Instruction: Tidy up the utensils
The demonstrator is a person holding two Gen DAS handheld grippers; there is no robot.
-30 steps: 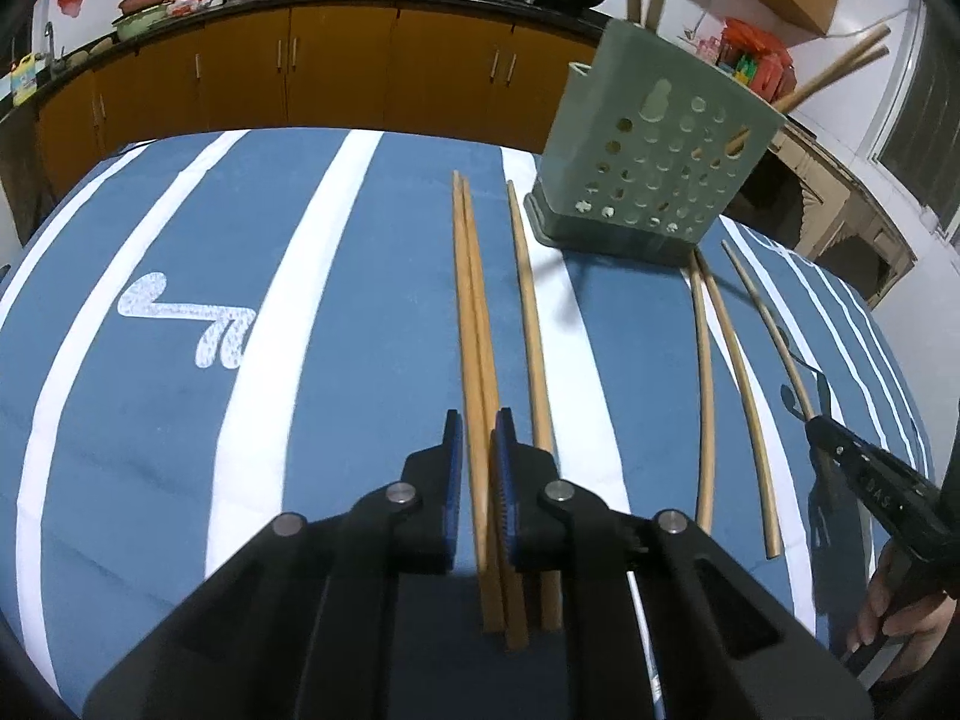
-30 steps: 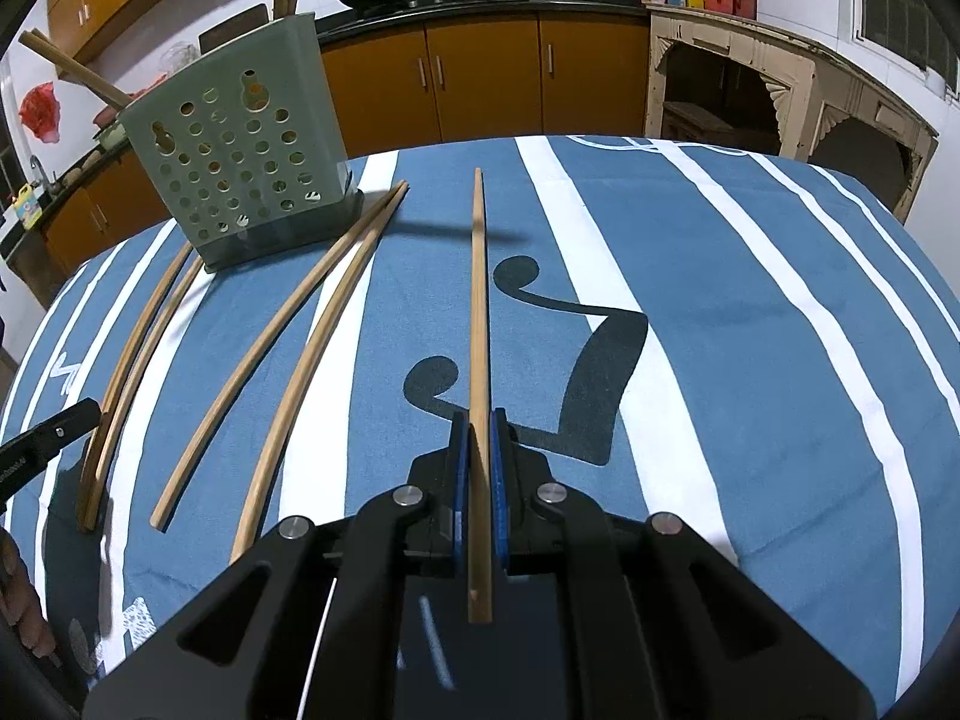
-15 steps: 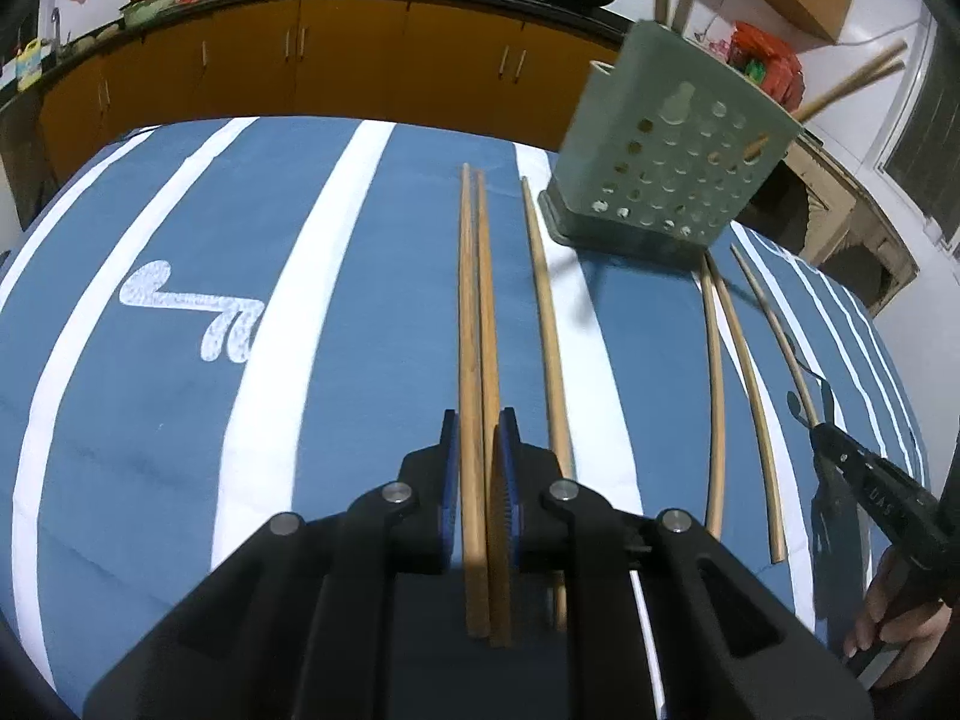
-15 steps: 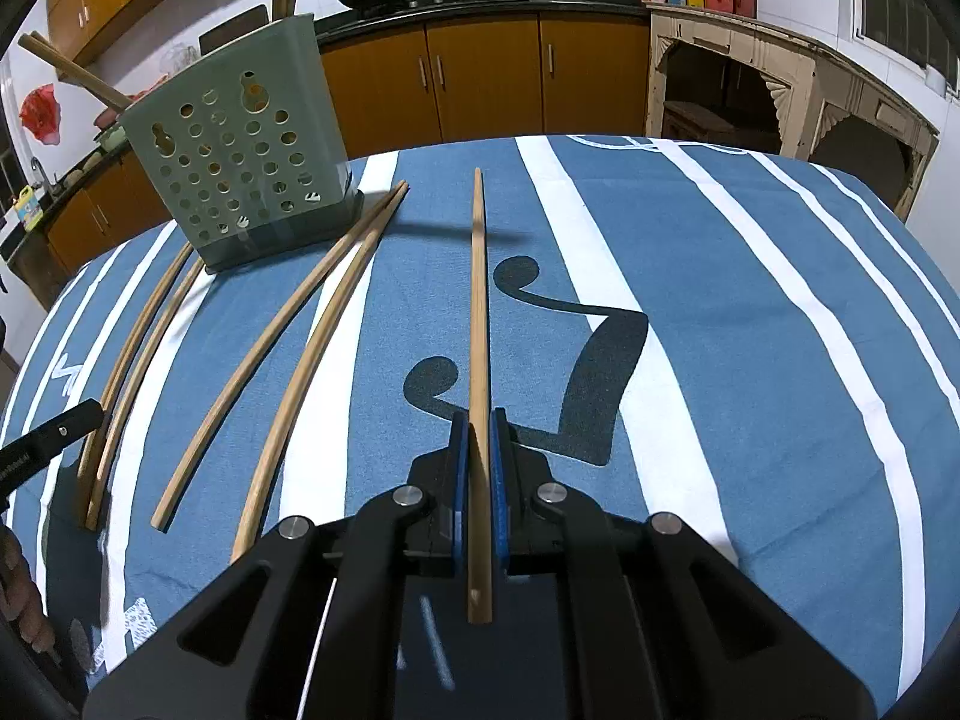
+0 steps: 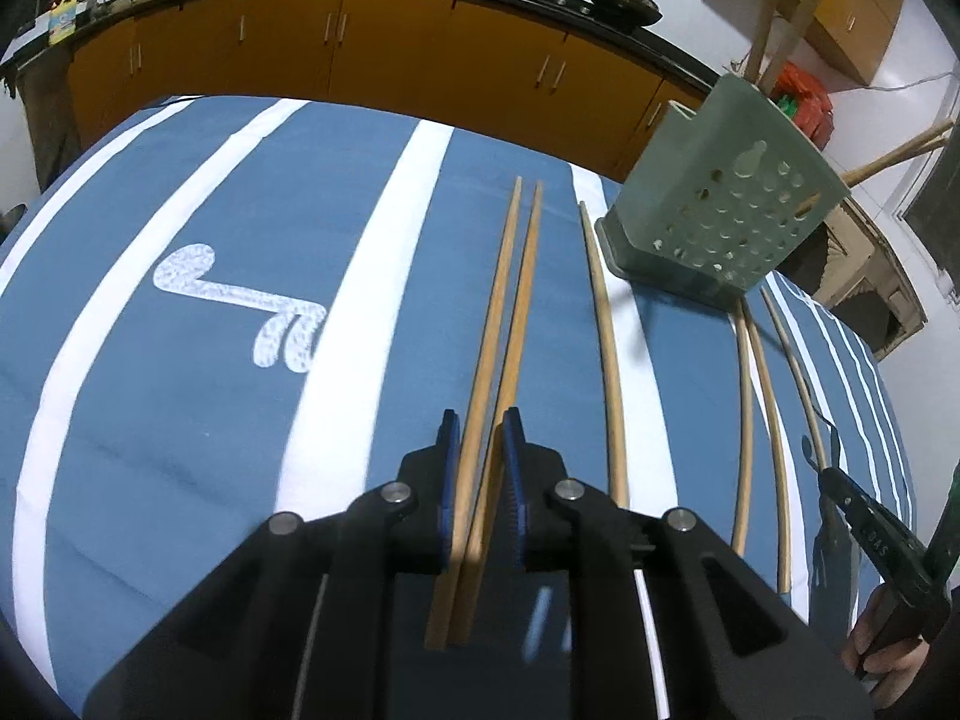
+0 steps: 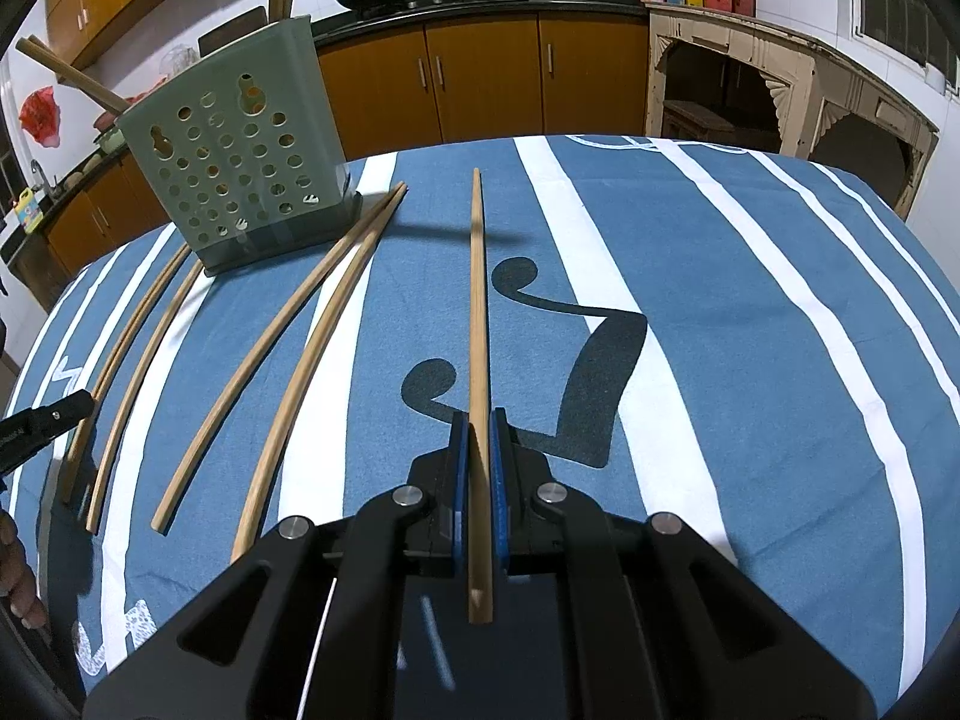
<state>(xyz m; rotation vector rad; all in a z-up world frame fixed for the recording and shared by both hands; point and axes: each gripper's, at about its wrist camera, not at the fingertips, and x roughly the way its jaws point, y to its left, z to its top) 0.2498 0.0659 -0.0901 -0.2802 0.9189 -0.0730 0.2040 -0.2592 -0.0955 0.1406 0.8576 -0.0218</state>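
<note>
Left gripper (image 5: 483,468): jaws opening, two chopsticks (image 5: 501,324) between them, right pad clear of the wood. Risk: the pair parts or one rolls off. Right gripper (image 6: 477,462) clamped on a single chopstick (image 6: 477,324), tip at 12 o'clock; the long overhang could pivot. Green perforated holder (image 6: 240,174) at 10 o'clock; a tip may catch its rim.

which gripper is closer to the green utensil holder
Hard to call; right looks slightly nearer. The right gripper sits right of the holder, the left gripper left of it.
</note>
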